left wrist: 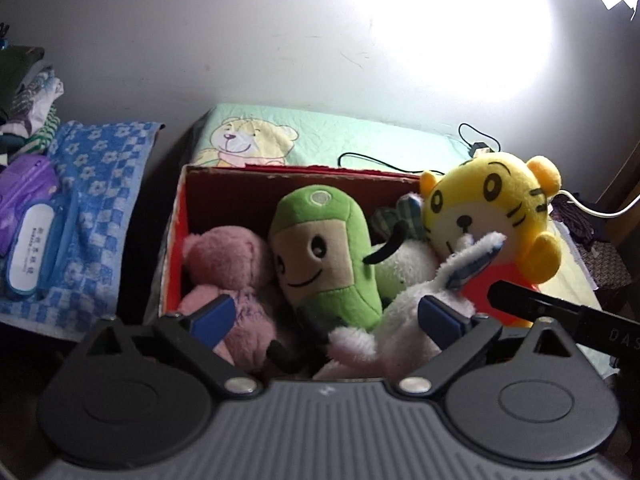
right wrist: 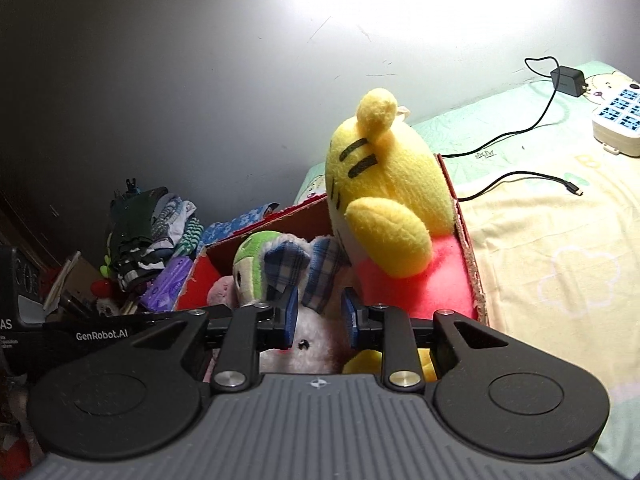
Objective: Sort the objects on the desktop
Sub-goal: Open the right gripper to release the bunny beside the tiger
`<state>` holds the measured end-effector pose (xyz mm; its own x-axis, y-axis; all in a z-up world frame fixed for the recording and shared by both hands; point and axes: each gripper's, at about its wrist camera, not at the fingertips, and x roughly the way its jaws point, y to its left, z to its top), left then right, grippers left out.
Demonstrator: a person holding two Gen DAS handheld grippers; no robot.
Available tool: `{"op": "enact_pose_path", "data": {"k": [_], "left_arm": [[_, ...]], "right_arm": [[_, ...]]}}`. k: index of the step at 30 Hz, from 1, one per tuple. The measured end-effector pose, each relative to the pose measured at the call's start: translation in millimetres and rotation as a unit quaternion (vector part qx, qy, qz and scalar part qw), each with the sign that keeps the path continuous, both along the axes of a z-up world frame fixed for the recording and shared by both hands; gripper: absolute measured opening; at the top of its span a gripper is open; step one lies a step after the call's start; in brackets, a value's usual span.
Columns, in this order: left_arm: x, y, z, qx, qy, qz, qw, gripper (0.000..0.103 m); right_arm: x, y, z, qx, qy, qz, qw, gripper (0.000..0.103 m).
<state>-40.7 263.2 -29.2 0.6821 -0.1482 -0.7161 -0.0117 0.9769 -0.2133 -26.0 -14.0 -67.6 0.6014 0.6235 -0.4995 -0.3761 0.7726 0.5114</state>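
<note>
Now yellow tiger (left wrist: 492, 216) upright in box (left wrist: 176, 240), facing L gripper (left wrist: 328, 320).

Pale green quilt (right wrist: 560, 240) with bear print underlies the scene. At 1 o'clock in the right wrist view: black charger (right wrist: 567, 81), trailing cable (right wrist: 516, 178), white power strip (right wrist: 618, 120). At 9 o'clock: folded clothes pile (right wrist: 152, 232), blue checked towel (left wrist: 100, 184), purple pouch (left wrist: 24, 188).

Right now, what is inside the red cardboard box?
The red cardboard box holds plush toys: a pink one, a green one, a white rabbit and a yellow tiger at its right end. They cover the box floor, so anything beneath cannot be seen.
</note>
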Motion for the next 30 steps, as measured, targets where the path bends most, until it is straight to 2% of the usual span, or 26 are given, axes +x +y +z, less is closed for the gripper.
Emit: {"op": "enact_pose_path", "data": {"k": [2, 4, 7, 11, 14, 17, 19, 27, 30], "left_arm": [[-3.1, -3.5, 3.5, 0.013, -0.001, 0.006, 0.9999, 0.099], [-5.0, -7.6, 5.7, 0.029, -0.002, 0.013, 0.9995, 0.1], [-5.7, -13.0, 5.8, 0.054, 0.004, 0.028, 0.9982, 0.102], [-4.4, -11.1, 5.7, 0.056, 0.03, 0.064, 0.996, 0.102], [-1.9, -13.3, 5.6, 0.088, 0.056, 0.094, 0.9901, 0.102], [-4.5, -15.5, 7.6, 0.105, 0.067, 0.108, 0.9863, 0.102], [-8.5, -17.9, 11.2, 0.111, 0.066, 0.113, 0.9851, 0.102], [-20.3, -30.2, 20.7, 0.143, 0.07, 0.118, 0.9802, 0.102], [-24.4, -32.2, 22.0, 0.149, 0.076, 0.123, 0.9782, 0.102]], "right_arm": [[-1.1, 0.9, 1.7, -0.013, -0.003, -0.005, 1.0, 0.033], [-2.7, 1.1, 3.4, -0.024, -0.007, -0.006, 1.0, 0.039], [-5.0, 3.1, 5.2, -0.037, -0.01, -0.005, 0.999, 0.039], [-3.7, 8.0, 10.5, -0.069, -0.009, -0.014, 0.997, 0.039], [-4.6, 12.4, 15.4, -0.096, -0.006, -0.016, 0.995, 0.04], [-8.6, 17.9, 21.2, -0.124, -0.013, -0.015, 0.992, 0.05], [-11.5, 19.6, 24.7, -0.138, -0.018, -0.017, 0.99, 0.052], [-18.3, 14.1, 31.3, -0.143, -0.005, -0.03, 0.989, 0.053], [-22.3, 13.0, 33.2, -0.148, -0.004, -0.034, 0.988, 0.061]]}}
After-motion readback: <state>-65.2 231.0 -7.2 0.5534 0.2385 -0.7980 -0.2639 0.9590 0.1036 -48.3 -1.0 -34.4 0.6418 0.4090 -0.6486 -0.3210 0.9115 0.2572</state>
